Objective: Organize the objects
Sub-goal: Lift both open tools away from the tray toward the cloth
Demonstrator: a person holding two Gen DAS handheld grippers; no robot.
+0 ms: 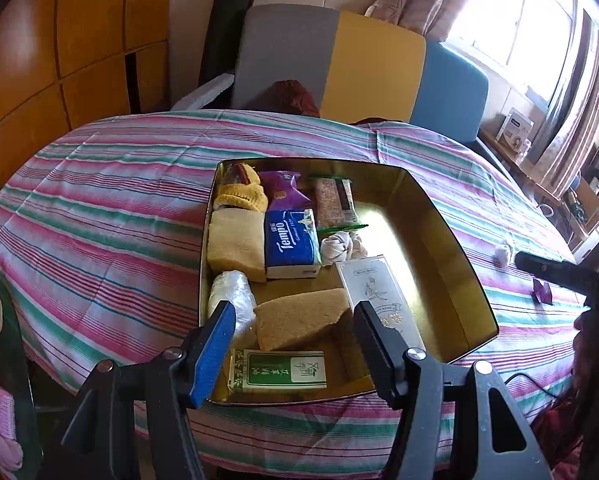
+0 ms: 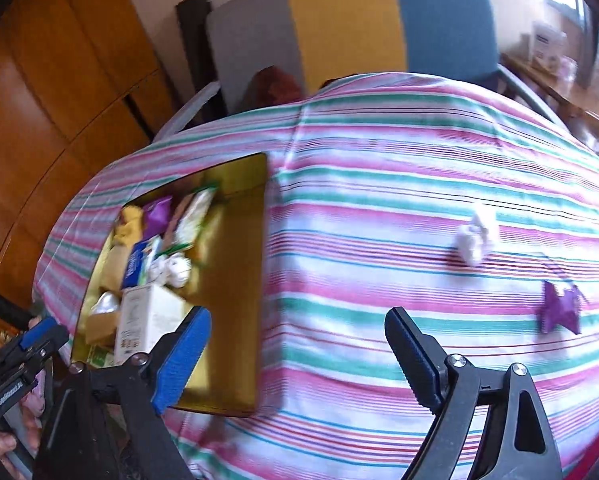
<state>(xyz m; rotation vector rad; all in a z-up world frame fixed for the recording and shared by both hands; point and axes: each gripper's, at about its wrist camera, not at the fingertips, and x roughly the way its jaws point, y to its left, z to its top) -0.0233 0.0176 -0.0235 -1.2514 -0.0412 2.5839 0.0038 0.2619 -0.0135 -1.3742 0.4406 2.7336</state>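
A gold tin [image 1: 439, 240] lies on the striped cloth [image 1: 99, 208], packed on its left side. In it are a blue Tempo tissue pack [image 1: 291, 240], yellow sponges [image 1: 235, 244], a white sock ball [image 1: 341, 246], a white box [image 1: 373, 288] and a green box [image 1: 283, 372]. My left gripper [image 1: 295, 316] hovers open over the tin's near end, above a sponge wedge [image 1: 299, 328]. My right gripper [image 2: 299, 320] is open over bare cloth to the right of the tin [image 2: 235, 280], with nothing between its fingers. A white ball [image 2: 475, 240] and a purple wrapper [image 2: 561, 312] lie further right.
A chair [image 1: 339, 64] with a grey, yellow and blue back stands behind the table. Wooden cabinets [image 1: 39, 60] fill the left. A cluttered shelf [image 1: 539, 160] runs under the window at right. Pink hair items [image 1: 3, 420] sit at the lower left.
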